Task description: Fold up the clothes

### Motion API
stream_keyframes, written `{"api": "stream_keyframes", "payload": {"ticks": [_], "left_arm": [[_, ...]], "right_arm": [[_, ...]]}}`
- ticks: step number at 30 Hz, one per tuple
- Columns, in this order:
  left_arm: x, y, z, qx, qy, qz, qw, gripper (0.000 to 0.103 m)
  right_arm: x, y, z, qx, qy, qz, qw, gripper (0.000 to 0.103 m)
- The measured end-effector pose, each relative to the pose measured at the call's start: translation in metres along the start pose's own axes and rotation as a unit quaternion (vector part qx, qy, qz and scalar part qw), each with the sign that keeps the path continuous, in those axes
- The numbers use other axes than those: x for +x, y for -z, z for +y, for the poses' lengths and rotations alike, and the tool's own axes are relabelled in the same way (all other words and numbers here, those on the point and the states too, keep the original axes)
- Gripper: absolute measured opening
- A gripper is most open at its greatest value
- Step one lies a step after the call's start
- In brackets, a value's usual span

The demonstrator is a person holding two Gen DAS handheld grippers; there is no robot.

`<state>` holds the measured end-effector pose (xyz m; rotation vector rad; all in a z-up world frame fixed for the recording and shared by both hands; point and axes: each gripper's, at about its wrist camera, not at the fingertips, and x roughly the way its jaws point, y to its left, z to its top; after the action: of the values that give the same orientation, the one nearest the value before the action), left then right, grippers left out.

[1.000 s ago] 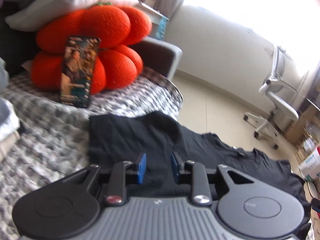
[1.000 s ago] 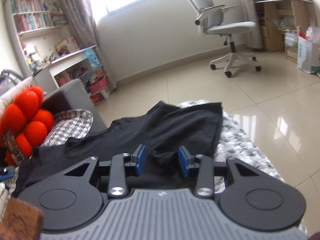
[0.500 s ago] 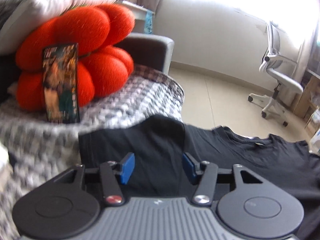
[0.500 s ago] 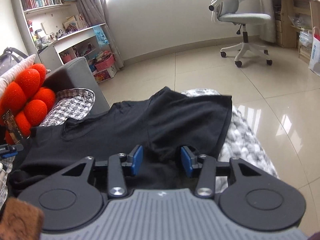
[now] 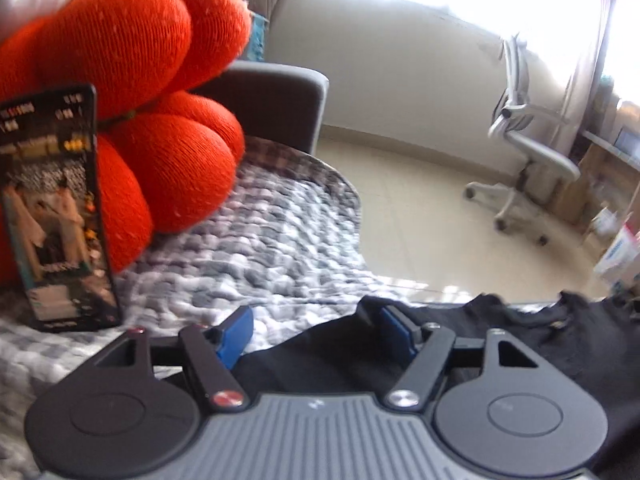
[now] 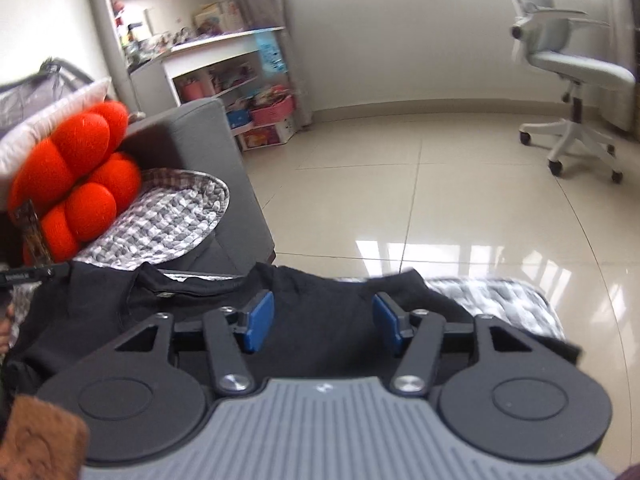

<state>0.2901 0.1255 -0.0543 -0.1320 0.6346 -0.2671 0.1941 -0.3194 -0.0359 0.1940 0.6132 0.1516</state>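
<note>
A black T-shirt point(image 5: 520, 352) lies spread on the grey-and-white knitted blanket point(image 5: 272, 248). My left gripper point(image 5: 316, 332) hovers over the shirt's left edge with its jaws opening. Blanket lies under the left blue pad point(image 5: 236, 334) and black cloth under the right one, and neither presses on anything. In the right wrist view the T-shirt point(image 6: 320, 320) fills the space under my right gripper point(image 6: 324, 326). Its jaws are also opening above the cloth, near the shirt's right sleeve. The collar point(image 6: 188, 286) shows to the left.
An orange knotted cushion point(image 5: 152, 92) with a phone point(image 5: 56, 208) leaning on it stands at the left. Behind it is a grey sofa arm point(image 6: 208, 148). Beyond the blanket's edge lies tiled floor point(image 6: 440, 200) with a white office chair point(image 6: 572, 76) and shelves point(image 6: 224, 64).
Both grippers' jaws have spread wider. The left view has swung left, so the shirt now sits low and right with bare blanket ahead. The right gripper has shifted over the shirt.
</note>
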Motion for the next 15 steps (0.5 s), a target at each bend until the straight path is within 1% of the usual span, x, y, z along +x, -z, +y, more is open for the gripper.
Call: {"api": "stream_keyframes", "payload": {"ticks": [2, 3, 5, 6, 8, 9, 11, 12, 13, 14, 15], "left_arm": [[0.003, -0.007, 0.003, -0.024, 0.037, 0.002, 0.999, 0.07], [0.005, -0.012, 0.001, -0.028, 0.048, 0.002, 0.9985, 0.07], [0.015, -0.021, -0.009, -0.019, 0.065, 0.021, 0.9975, 0.069], [0.023, -0.024, -0.015, -0.011, 0.074, 0.042, 0.9963, 0.07], [0.04, -0.026, -0.029, 0.009, 0.078, 0.086, 0.9932, 0.07], [0.047, -0.026, -0.035, 0.021, 0.073, 0.103, 0.9918, 0.07], [0.06, -0.022, -0.046, 0.045, 0.048, 0.119, 0.9908, 0.068], [0.062, -0.02, -0.051, 0.055, 0.038, 0.119, 0.9907, 0.065], [0.063, -0.018, -0.054, 0.061, 0.033, 0.112, 0.9913, 0.055], [0.062, -0.016, -0.057, 0.06, 0.035, 0.105, 0.992, 0.048], [0.061, -0.016, -0.058, 0.059, 0.036, 0.101, 0.9925, 0.04]], "right_arm": [[0.017, -0.006, 0.003, -0.017, 0.001, 0.006, 1.0, 0.059], [0.025, -0.009, 0.004, -0.025, 0.0, 0.009, 1.0, 0.059], [0.039, -0.011, 0.003, -0.03, -0.013, 0.018, 0.999, 0.059], [0.046, -0.013, 0.004, -0.034, -0.018, 0.025, 0.999, 0.059], [0.056, -0.014, 0.006, -0.042, -0.025, 0.037, 0.998, 0.059], [0.06, -0.013, 0.008, -0.046, -0.026, 0.041, 0.998, 0.059], [0.063, -0.011, 0.011, -0.054, -0.027, 0.04, 0.997, 0.059], [0.063, -0.01, 0.011, -0.053, -0.027, 0.038, 0.997, 0.06], [0.062, -0.01, 0.012, -0.052, -0.027, 0.036, 0.998, 0.057], [0.061, -0.009, 0.013, -0.052, -0.028, 0.032, 0.998, 0.052], [0.06, -0.008, 0.013, -0.053, -0.029, 0.029, 0.998, 0.043]]}}
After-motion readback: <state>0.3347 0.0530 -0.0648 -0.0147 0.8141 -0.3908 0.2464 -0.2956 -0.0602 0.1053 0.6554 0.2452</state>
